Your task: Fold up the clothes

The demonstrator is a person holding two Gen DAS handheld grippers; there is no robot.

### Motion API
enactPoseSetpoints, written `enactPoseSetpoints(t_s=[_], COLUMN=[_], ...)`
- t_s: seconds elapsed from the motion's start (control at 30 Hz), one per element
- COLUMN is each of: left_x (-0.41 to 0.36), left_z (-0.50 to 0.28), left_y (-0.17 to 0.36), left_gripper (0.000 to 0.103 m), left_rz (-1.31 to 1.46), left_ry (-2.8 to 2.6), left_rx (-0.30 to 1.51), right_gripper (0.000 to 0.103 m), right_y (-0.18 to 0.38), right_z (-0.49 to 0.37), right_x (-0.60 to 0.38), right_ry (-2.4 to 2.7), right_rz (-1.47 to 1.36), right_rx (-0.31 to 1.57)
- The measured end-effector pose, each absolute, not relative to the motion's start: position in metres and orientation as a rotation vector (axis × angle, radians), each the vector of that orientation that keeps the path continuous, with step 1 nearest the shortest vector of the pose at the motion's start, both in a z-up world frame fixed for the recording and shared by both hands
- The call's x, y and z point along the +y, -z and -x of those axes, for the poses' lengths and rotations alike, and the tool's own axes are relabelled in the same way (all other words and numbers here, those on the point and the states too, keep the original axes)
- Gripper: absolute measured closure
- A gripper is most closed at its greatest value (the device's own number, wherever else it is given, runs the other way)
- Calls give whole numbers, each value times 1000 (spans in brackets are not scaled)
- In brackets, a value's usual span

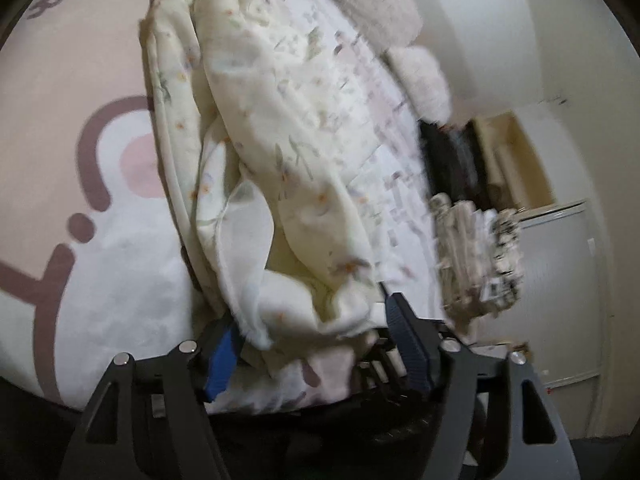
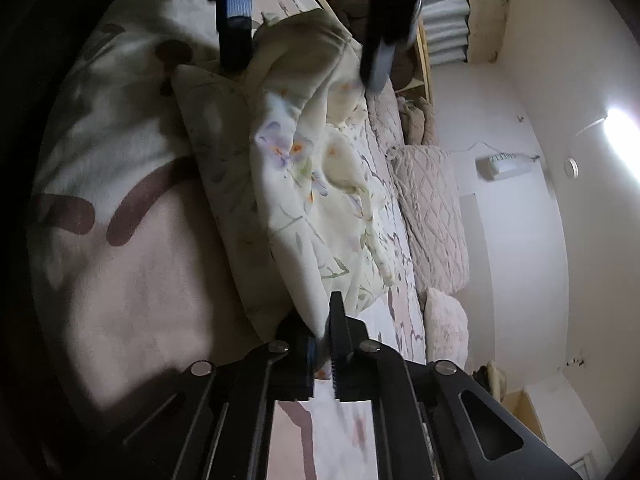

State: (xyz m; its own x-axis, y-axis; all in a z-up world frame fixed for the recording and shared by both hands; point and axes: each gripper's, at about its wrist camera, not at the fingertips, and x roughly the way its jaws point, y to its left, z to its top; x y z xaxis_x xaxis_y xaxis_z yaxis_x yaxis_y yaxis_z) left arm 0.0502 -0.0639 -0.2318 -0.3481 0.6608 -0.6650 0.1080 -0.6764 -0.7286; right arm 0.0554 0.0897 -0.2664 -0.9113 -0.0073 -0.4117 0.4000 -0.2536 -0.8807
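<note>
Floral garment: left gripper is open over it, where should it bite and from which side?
Take the bunched end of the floral garment lying between the left gripper's open fingers, coming straight ahead along the fingers. That end is thick, rumpled and raised, so there is an edge to pinch. The right gripper is shut on the opposite corner, so the two holds would probably stretch it out.

Patterned bed [image 1: 352,92], floral garment [image 1: 280,152], pillows [image 2: 432,216]

Both fisheye views are dim and soft, with black vignetting curving round the edges. In the right wrist view a ceiling light [image 2: 618,124] glares at three o'clock, leaving the nine o'clock side in deep shadow. The left wrist view shows motion blur, strongest at three o'clock.
</note>
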Motion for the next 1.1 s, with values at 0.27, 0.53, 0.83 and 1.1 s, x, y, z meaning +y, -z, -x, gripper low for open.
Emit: enactPoseSetpoints(t_s=[0.27, 0.53, 0.83, 1.1], left_x=[-61, -81, -87, -53], left_z=[-65, -73, -47, 15], left_y=[247, 227, 144, 203], left_gripper=[71, 67, 66, 67], left_rz=[1532, 1506, 1249, 1432], left_ry=[-2031, -2077, -2314, -2313], left_rx=[-990, -969, -686, -472], right_gripper=[100, 100, 100, 100], right_y=[274, 283, 286, 286], right_z=[-59, -69, -79, -80], right_x=[115, 117, 119, 118], right_ry=[2231, 2261, 2256, 2252], right_rz=[-582, -564, -587, -595], right_rx=[1705, 1684, 1663, 1659])
